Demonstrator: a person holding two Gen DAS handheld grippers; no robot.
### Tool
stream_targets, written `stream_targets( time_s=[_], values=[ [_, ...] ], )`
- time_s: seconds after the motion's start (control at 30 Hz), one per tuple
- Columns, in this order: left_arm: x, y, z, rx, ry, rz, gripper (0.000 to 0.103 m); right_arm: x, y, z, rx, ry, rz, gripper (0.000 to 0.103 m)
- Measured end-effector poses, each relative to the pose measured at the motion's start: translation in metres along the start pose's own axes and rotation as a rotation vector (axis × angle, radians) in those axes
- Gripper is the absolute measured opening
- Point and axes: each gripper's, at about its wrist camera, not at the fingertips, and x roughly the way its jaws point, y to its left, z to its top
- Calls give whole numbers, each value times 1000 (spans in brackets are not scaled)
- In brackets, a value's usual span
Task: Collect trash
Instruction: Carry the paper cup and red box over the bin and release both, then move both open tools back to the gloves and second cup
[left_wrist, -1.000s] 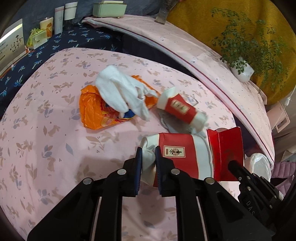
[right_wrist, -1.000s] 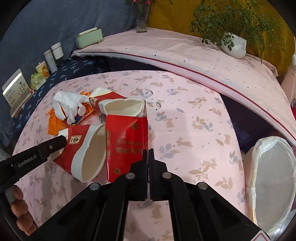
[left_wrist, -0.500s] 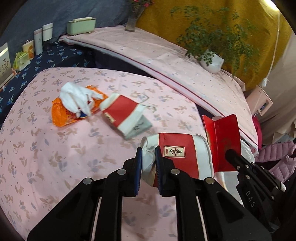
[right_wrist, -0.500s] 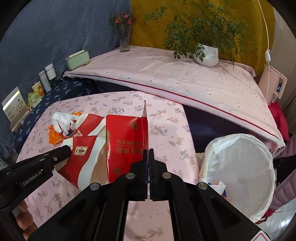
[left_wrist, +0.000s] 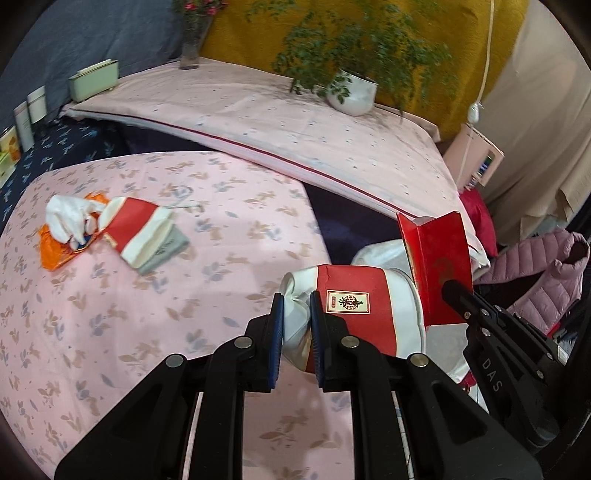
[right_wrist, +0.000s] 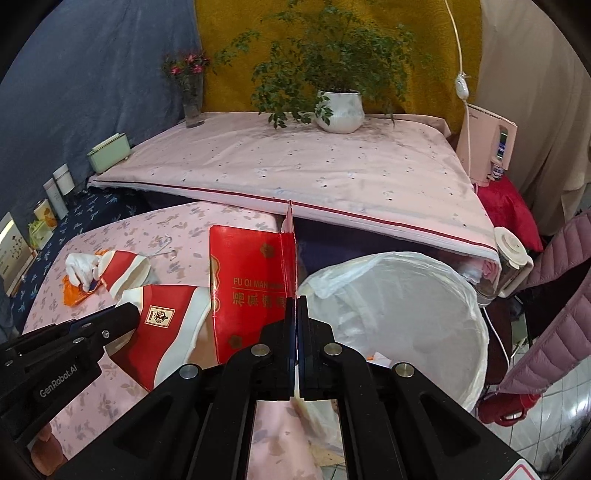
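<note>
Two grippers carry trash: the left gripper pinches a crushed red-and-white paper cup, the right gripper clamps a red carton. Both hang above the counter's right edge, beside the white-lined bin.

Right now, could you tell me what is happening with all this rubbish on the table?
A person is clearing trash with two handheld grippers. The left gripper is shut on a crumpled red-and-white paper cup, and the right gripper pinches a flattened red carton; both are held beside the white-lined trash bin. Another red-and-white cup, a white glove and an orange wrapper remain on the pink tablecloth.
</note>
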Motion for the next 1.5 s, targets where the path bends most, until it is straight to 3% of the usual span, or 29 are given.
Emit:
stream_targets(
  time_s=[0.5, 0.63, 0.7, 1.33, 1.5],
  values=[
    [37, -89, -1, 96, 58, -99, 14, -13, -85, -5, 92, -14, -125, 1],
    [45, -101, -2, 109, 69, -112, 21, -13, -100, -6, 117, -14, -144, 1],
    [45, -103, -3, 113, 58, -93, 40, -12, -105, -7, 125, -12, -144, 1],
    [43, -70, -2, 81, 39, -7, 40, 5, -82, -3, 87, -1, -115, 3],
    [43, -62, -2, 69, 43, 9, 40, 4, -72, -2, 75, -7, -106, 20]
  ],
)
